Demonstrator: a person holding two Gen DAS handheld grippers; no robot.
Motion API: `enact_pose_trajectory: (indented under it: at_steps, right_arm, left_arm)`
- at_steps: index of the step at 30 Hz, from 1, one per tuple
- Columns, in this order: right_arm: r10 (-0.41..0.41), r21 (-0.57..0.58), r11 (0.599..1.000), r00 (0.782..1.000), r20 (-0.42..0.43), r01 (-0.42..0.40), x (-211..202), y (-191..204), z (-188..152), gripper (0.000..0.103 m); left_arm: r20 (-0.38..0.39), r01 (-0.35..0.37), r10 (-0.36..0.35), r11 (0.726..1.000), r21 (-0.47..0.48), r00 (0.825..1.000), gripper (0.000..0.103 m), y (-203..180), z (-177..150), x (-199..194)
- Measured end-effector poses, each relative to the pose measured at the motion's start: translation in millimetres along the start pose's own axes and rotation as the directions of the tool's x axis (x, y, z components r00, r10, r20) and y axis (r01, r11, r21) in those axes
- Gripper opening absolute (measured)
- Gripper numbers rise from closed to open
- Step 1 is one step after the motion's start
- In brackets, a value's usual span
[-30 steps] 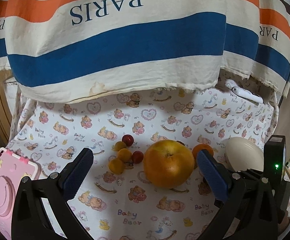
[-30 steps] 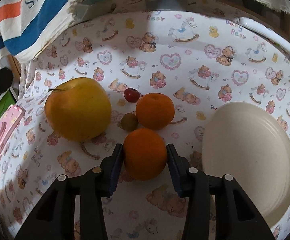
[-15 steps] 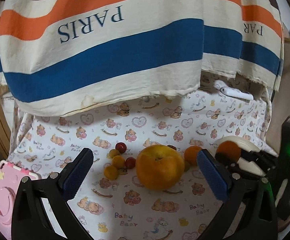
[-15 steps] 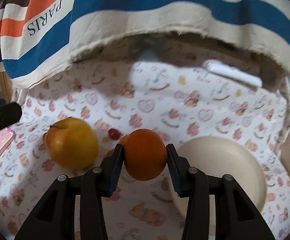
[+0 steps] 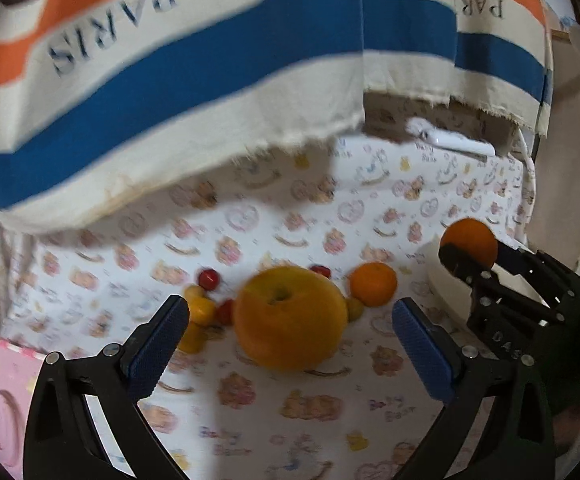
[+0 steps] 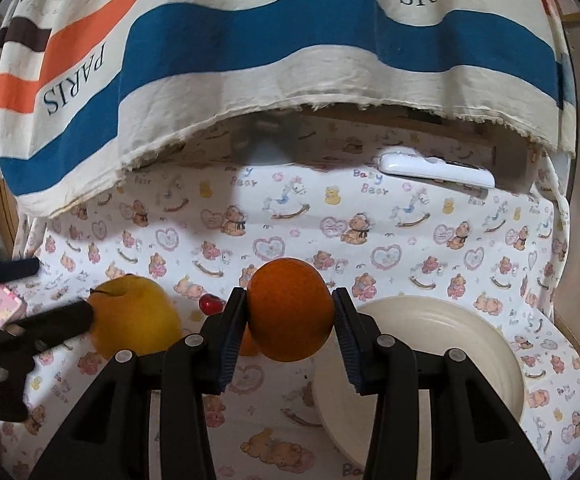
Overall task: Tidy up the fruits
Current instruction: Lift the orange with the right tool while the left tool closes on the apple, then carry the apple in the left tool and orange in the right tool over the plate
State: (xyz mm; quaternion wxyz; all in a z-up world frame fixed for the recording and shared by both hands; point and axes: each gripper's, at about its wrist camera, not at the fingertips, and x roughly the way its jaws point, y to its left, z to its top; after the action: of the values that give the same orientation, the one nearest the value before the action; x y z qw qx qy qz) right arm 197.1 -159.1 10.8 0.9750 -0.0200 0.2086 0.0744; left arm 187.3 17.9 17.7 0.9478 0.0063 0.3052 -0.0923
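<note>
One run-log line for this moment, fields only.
right gripper: shut on orange, lifted beside plate | left gripper: jaws open, empty, facing large yellow fruit | plate: nothing on it

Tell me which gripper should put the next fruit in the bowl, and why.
Right. The right gripper is already shut on an orange, held off the cloth right beside the cream bowl. The left gripper is open and empty, facing the big yellow apple, farther from the bowl.

Both tools are matte black plastic. The left gripper (image 5: 290,336) carries blue, finely ribbed pads and silver round screws on its angular arms. The right gripper (image 6: 290,316) matches; faint letters mark its side.
</note>
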Motion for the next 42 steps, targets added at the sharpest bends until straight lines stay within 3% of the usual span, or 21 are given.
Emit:
enact_pose_trajectory:
  at_steps: [5, 17, 29, 36, 38, 42]
  right_arm:
    - [-0.01, 0.008, 1.0, 1.0, 0.021, 0.01, -6, -3, 4, 0.045]
    - [-0.012, 0.014, 1.0, 1.0, 0.028, 0.012, -8, -3, 5, 0.045]
    - [0.0, 0.017, 1.0, 1.0, 0.008, 0.0, -3, -3, 2, 0.045]
    - [0.001, 0.009, 1.0, 1.0, -0.009, -0.001, 0, -2, 0, 0.045]
    - [-0.002, 0.006, 1.0, 1.0, -0.011, 0.002, 0, -2, 0, 0.045]
    - [-0.002, 0.005, 1.0, 1.0, -0.012, 0.002, 1, -2, 0, 0.045]
  left_arm:
    - [-0.113, 0.016, -0.019, 0.999, -0.029, 0.993, 0.095, 5, 5, 29]
    - [-0.211, -0.021, 0.022, 1.0, 0.006, 0.977, 0.095, 4, 1, 67]
    - [-0.256, -0.017, 0.014, 1.0, -0.01, 0.967, 0.095, 10, -5, 90]
    - [-0.242, -0.006, 0.002, 1.0, -0.018, 0.97, 0.094, 10, -6, 94]
    - [-0.236, 0.005, -0.007, 1.0, -0.01, 0.972, 0.089, 7, -7, 94]
    - [-0.233, 0.01, -0.014, 1.0, -0.017, 0.972, 0.088, 6, -6, 96]
